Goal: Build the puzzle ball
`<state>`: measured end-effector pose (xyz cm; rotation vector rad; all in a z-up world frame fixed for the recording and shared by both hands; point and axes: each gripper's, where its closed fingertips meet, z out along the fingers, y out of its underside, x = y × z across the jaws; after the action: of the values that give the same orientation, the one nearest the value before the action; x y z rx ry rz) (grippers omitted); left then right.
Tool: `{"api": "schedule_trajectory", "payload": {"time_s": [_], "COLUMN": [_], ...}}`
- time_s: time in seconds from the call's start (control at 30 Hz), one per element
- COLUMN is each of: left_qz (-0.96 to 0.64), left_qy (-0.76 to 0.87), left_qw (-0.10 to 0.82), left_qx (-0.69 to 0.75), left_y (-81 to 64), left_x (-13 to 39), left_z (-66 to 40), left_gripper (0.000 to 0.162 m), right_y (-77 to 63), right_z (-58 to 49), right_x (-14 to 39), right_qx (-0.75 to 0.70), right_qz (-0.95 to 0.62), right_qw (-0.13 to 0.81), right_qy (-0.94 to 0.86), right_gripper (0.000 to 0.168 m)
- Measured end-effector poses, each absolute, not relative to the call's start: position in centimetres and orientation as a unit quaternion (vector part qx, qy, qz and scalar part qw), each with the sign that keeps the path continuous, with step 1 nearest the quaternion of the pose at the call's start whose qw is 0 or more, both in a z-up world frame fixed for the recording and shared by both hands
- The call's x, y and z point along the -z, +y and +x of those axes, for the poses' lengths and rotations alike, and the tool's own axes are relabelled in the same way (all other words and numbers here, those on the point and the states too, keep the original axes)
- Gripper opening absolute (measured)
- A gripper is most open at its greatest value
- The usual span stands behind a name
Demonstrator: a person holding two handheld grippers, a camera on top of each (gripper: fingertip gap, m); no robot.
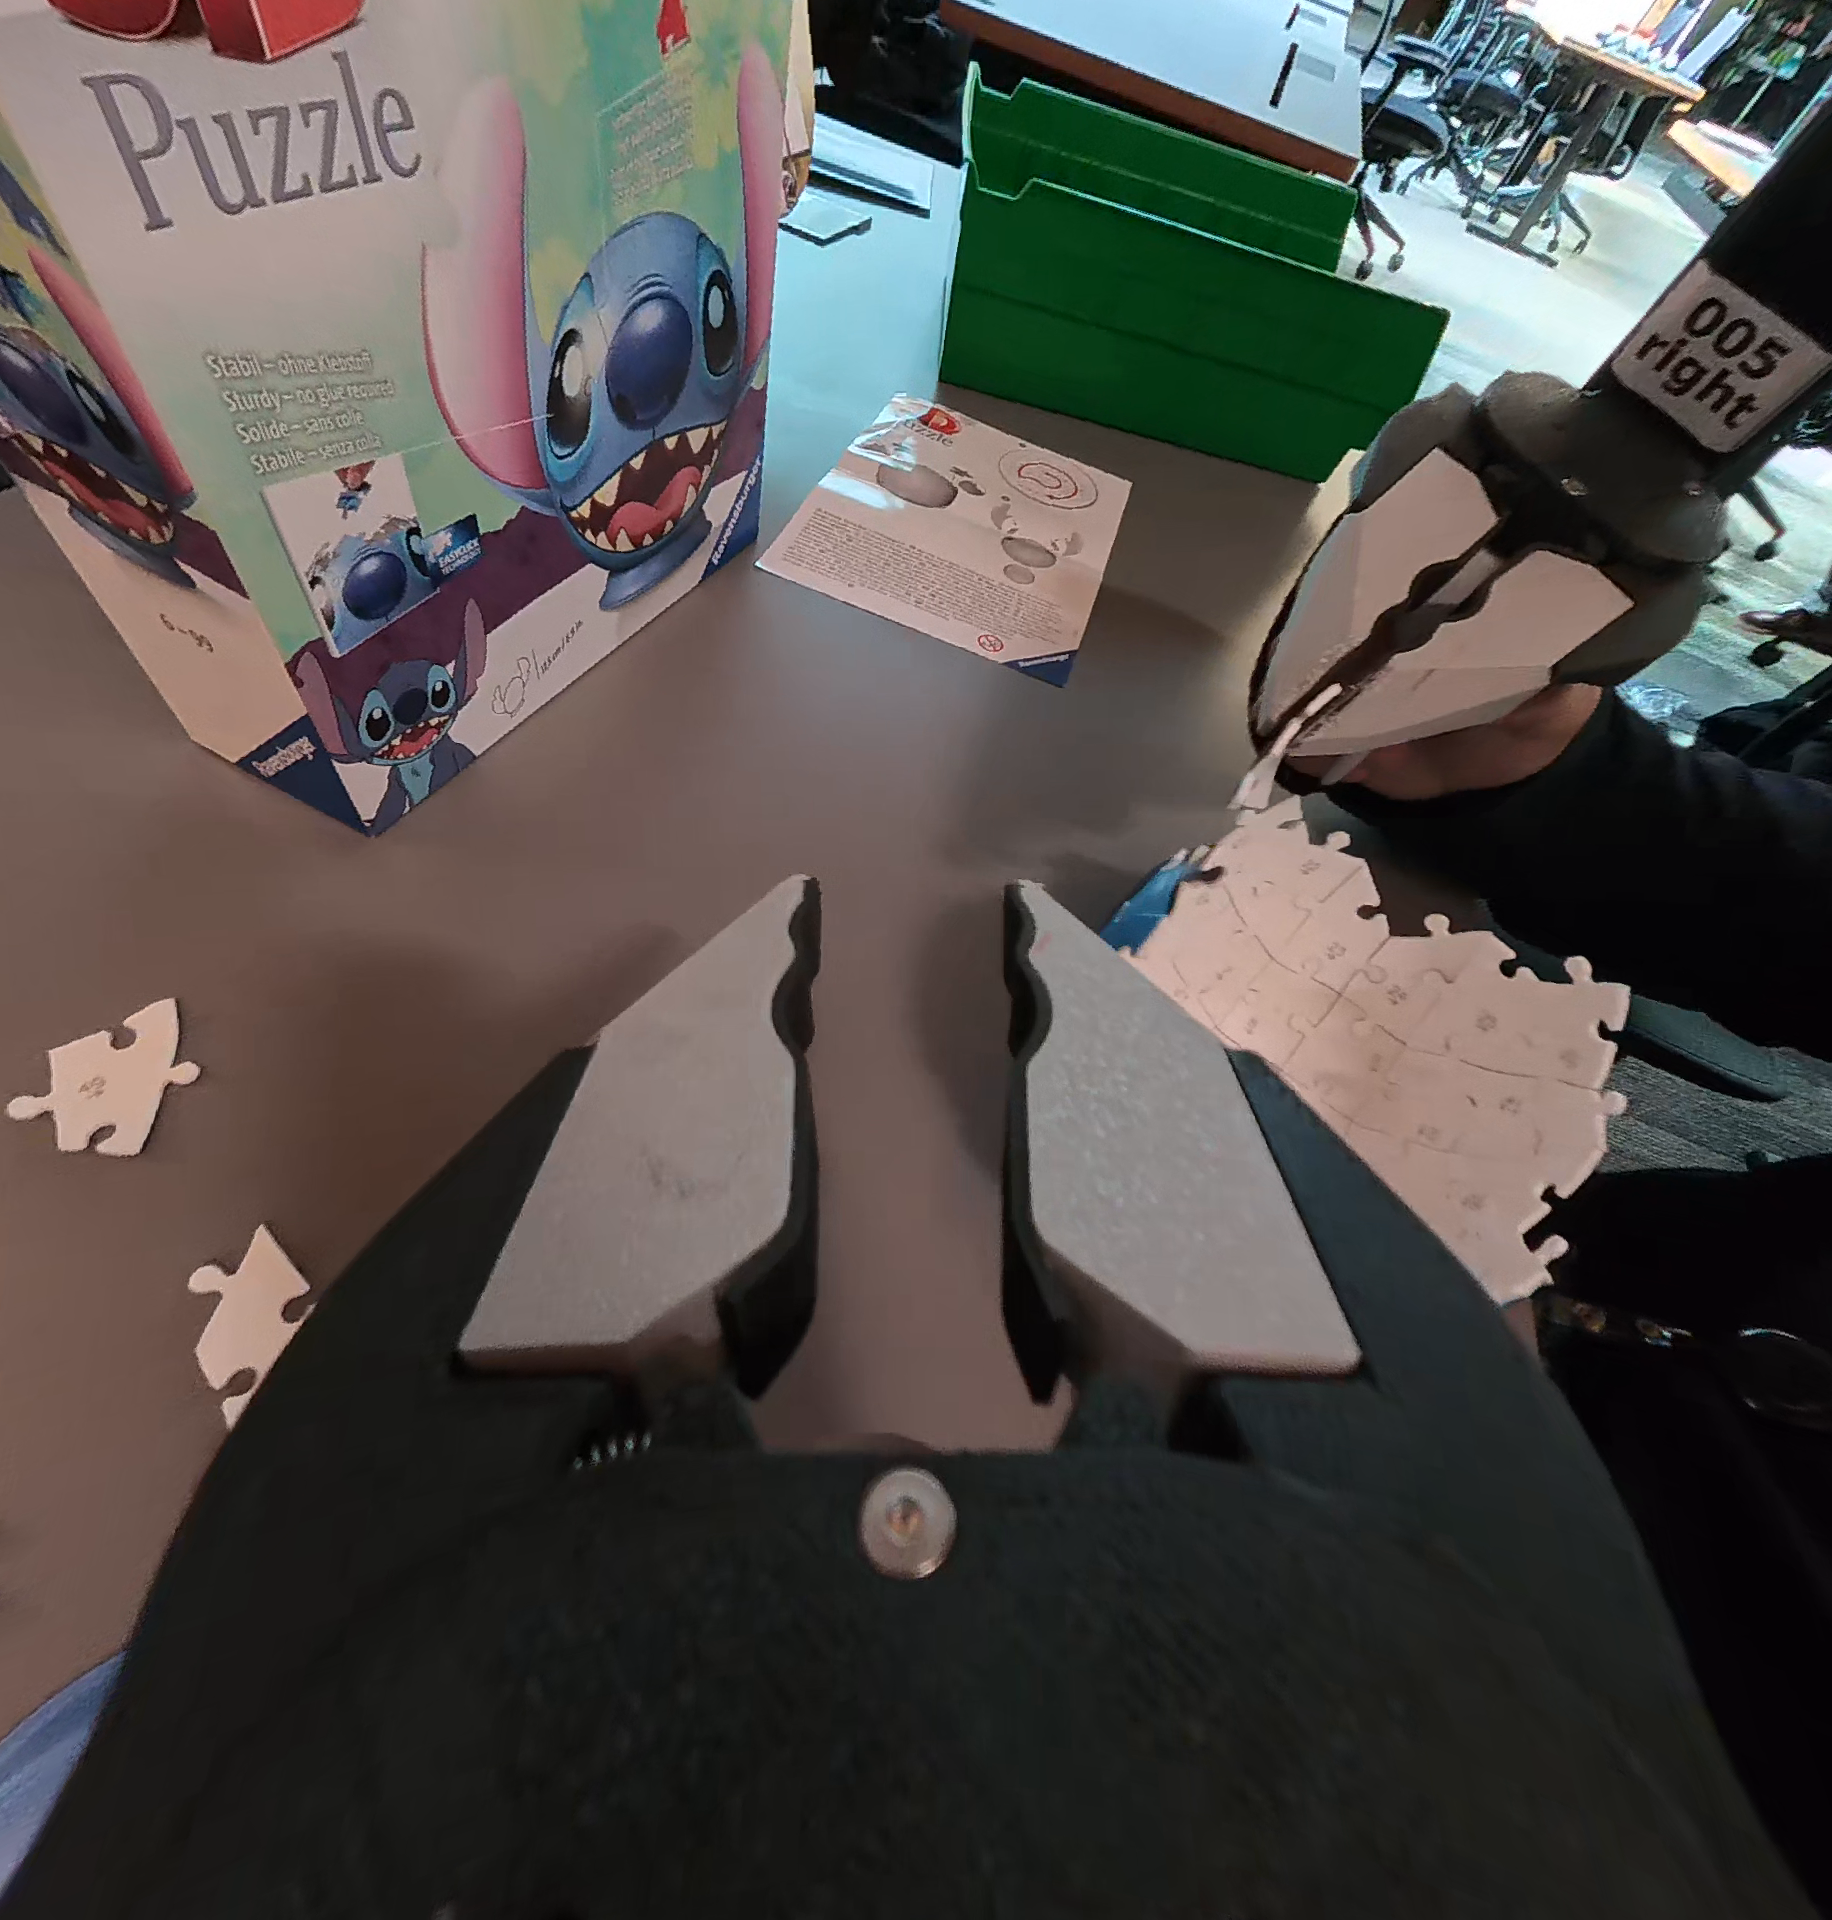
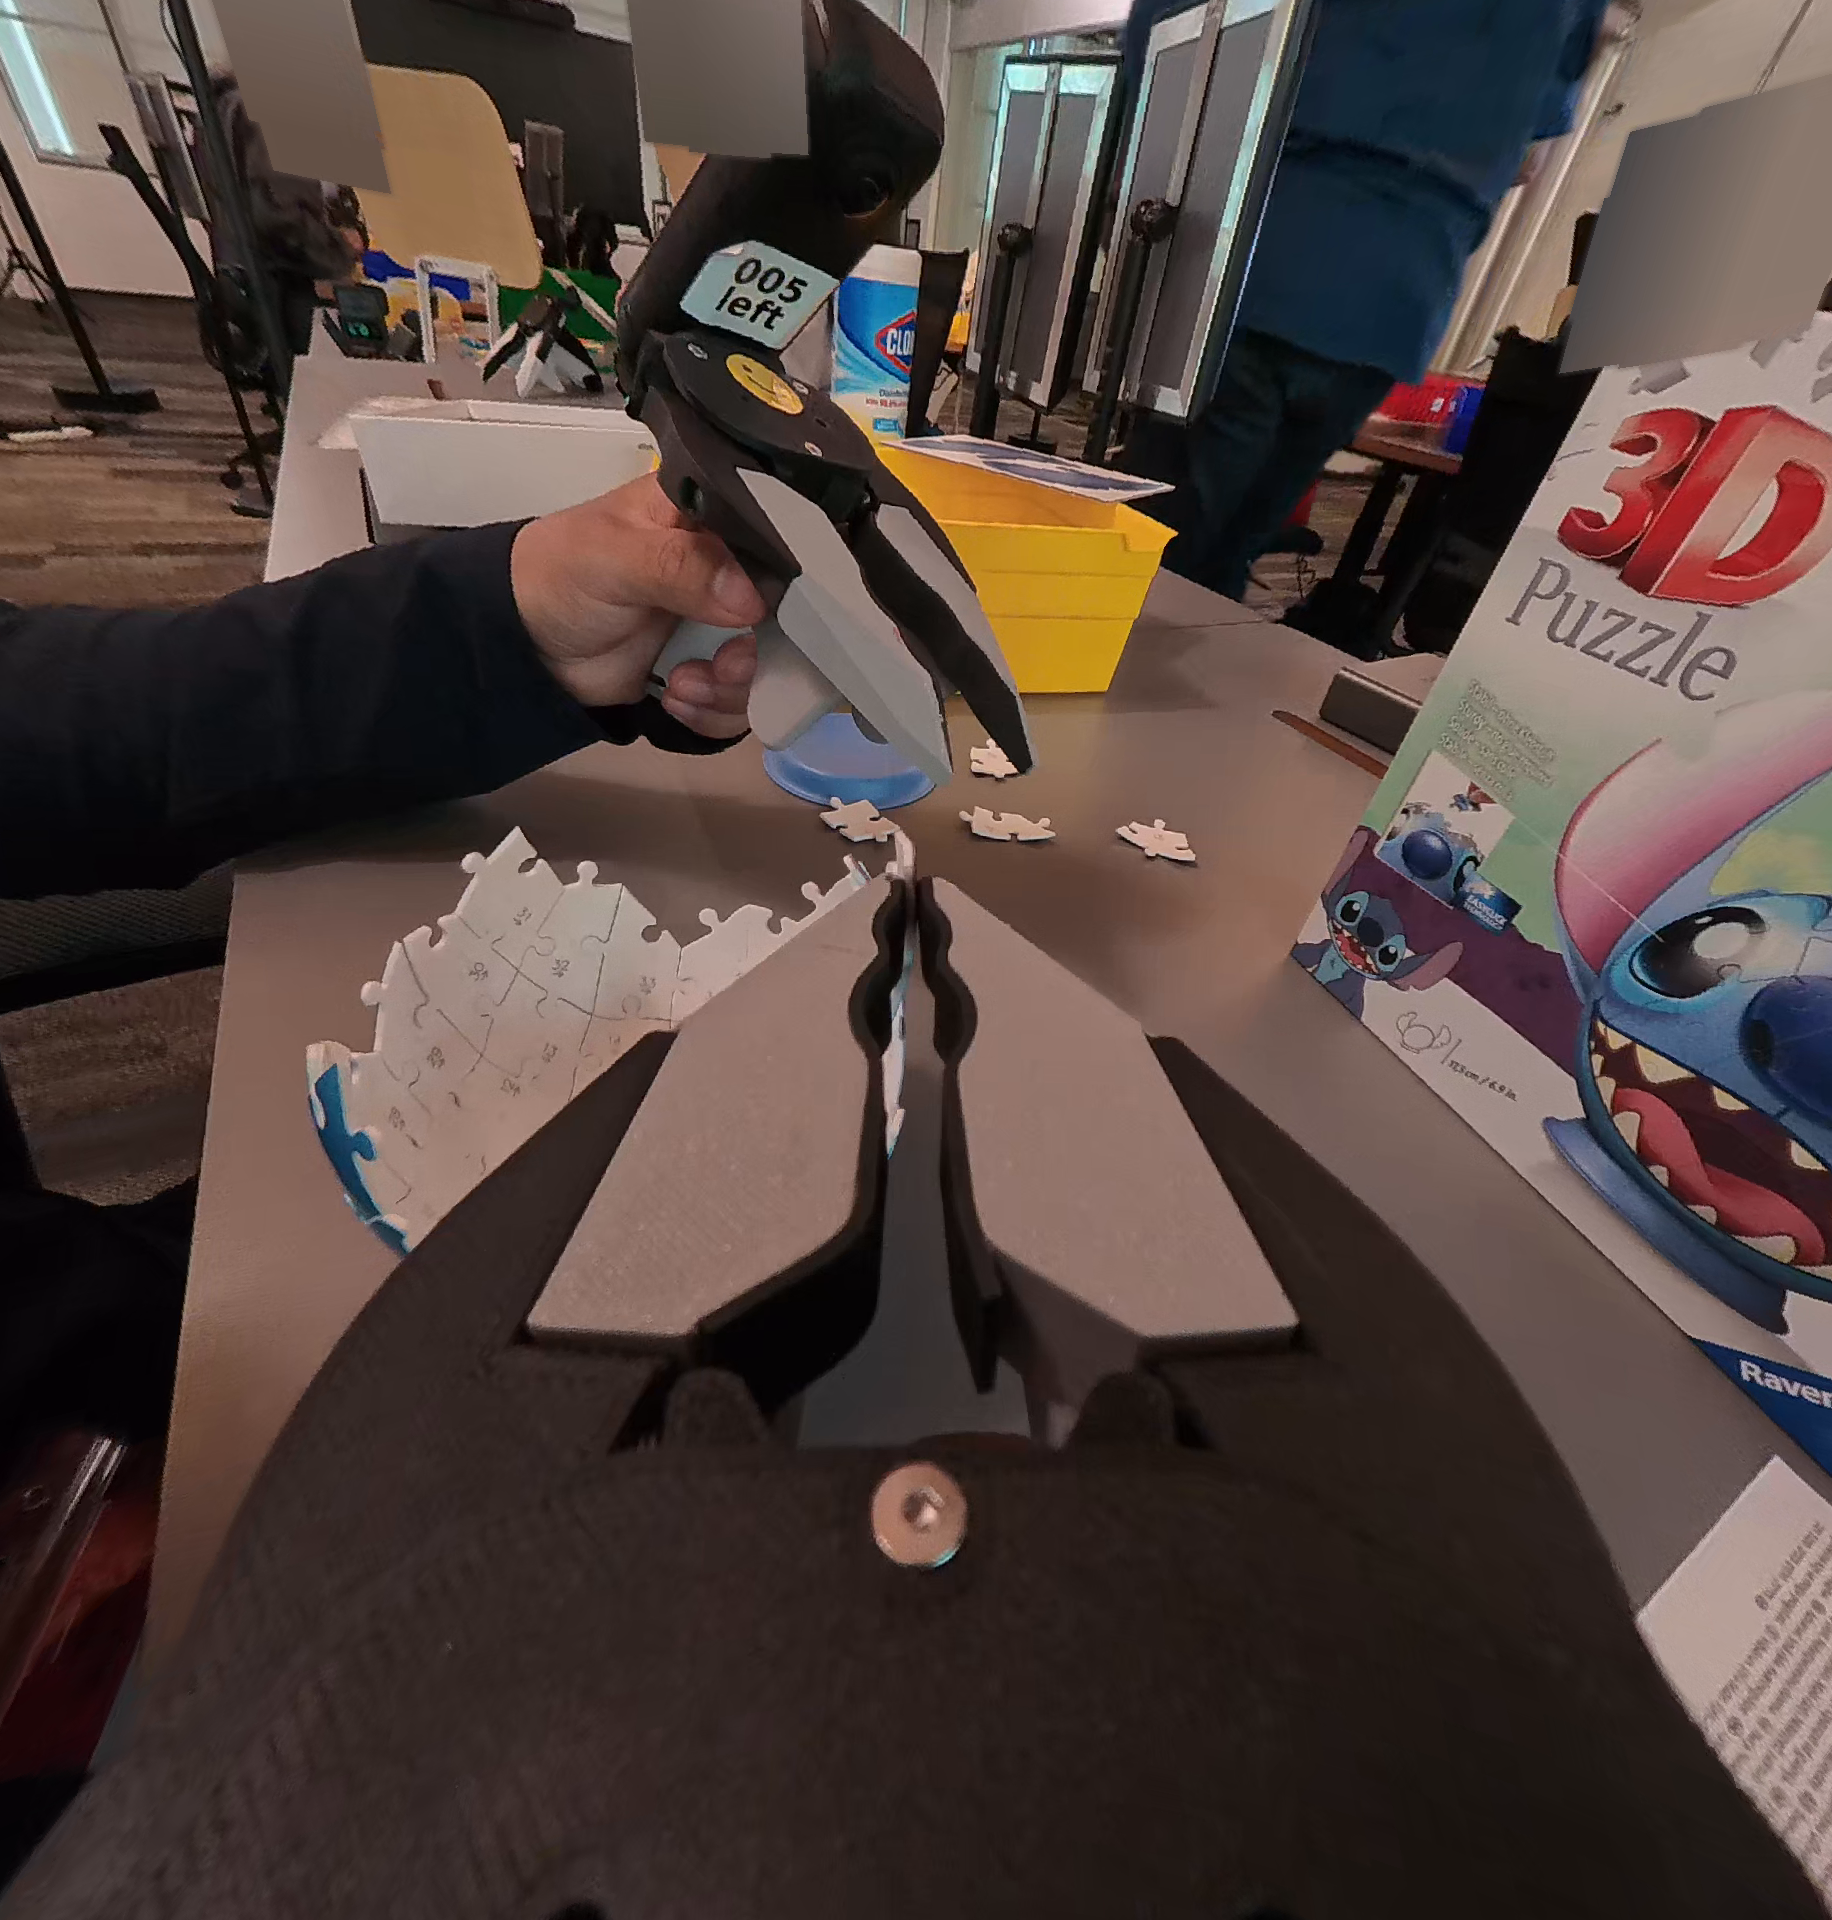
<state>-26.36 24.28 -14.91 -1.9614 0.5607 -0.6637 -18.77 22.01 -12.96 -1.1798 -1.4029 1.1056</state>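
The half-built puzzle ball [image 2: 517, 997] is a white bowl-shaped shell with a blue outer face, lying at the table's near edge; it also shows in the left wrist view [image 1: 1411, 1039]. My right gripper [image 2: 912, 894] is shut on the shell's rim, and a thin white edge shows between its fingers. In the left wrist view the right gripper [image 1: 1291, 732] pinches that rim from above. My left gripper [image 1: 912, 904] is open and empty over bare table, left of the shell. In the right wrist view the left gripper [image 2: 979, 769] hovers over loose white pieces [image 2: 1005, 826].
The tall puzzle box [image 1: 372, 416] stands behind, with an instruction sheet [image 1: 953, 540] and green bins [image 1: 1151, 270] to its right. Loose pieces [image 1: 101, 1075] lie at the left. A blue stand [image 2: 839, 779], yellow bin [image 2: 1047, 582] and white bin [image 2: 476, 457] sit farther off. There is about 9 cm between the tips of the two grippers.
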Motion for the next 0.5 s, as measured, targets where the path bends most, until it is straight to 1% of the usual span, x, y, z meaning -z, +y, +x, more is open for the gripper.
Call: {"api": "schedule_trajectory", "payload": {"time_s": [0.5], "left_qz": [-0.791], "left_qy": [0.253], "left_qw": [0.474], "left_qx": [0.292], "left_y": [23.7], "left_x": [14.4], "left_z": [-24.8], "left_gripper": [0.033], "right_y": [21.5], "right_z": [-18.9], "right_x": [13.5], "right_qx": [-0.462], "right_qz": [-0.46], "right_qw": [0.485], "right_qy": [-0.583], "right_gripper": [0.0]}}
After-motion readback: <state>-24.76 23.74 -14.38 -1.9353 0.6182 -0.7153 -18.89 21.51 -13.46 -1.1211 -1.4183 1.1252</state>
